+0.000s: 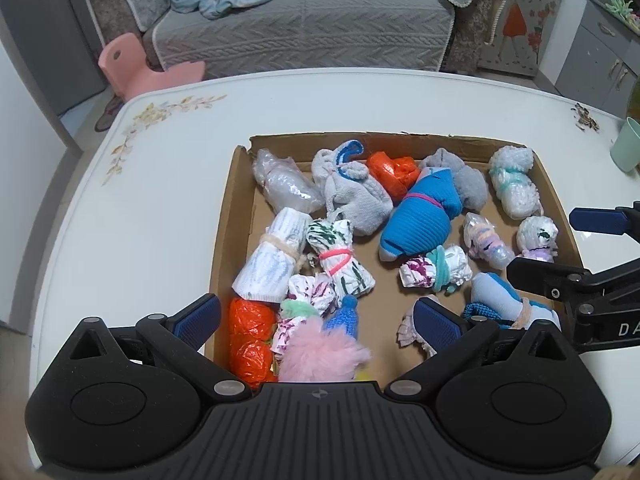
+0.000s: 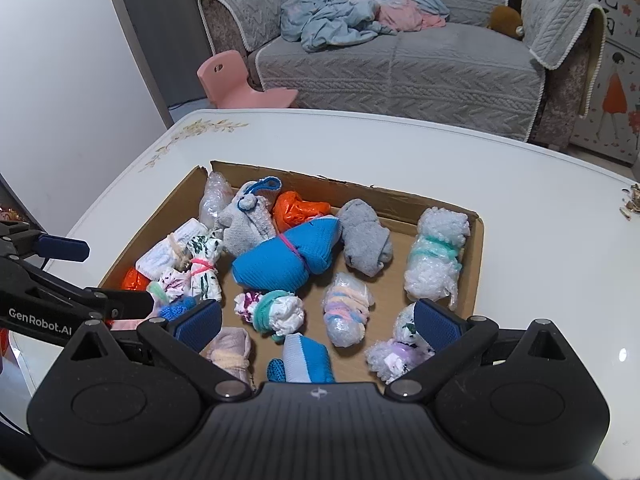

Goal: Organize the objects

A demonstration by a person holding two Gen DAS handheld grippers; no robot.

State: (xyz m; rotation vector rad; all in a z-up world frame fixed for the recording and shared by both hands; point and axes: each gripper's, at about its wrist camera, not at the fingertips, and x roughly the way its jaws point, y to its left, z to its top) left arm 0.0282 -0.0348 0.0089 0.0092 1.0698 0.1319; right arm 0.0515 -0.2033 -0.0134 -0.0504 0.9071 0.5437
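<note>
White glossy table [image 1: 160, 200] bearing shallow brown cardboard tray [image 1: 224, 216] of tied bundles; left gripper [image 1: 316, 324] and right gripper [image 2: 318, 326] hover above, jaws wide apart, holding nothing.

Home living room: grey quilted sofa [image 2: 400, 60] with crumpled bedding [image 2: 352, 8], pink child's chair [image 2: 240, 80], white floral-cornered table [image 2: 400, 148], grey cabinet [image 1: 600, 48].

In the left wrist view, the fluffy pink pompom [image 1: 320, 356] and the lower crumpled orange plastic bundle [image 1: 251, 360] were partly hidden behind the gripper body. The pale green cup [image 1: 627, 145] was cut off by the right edge.
</note>
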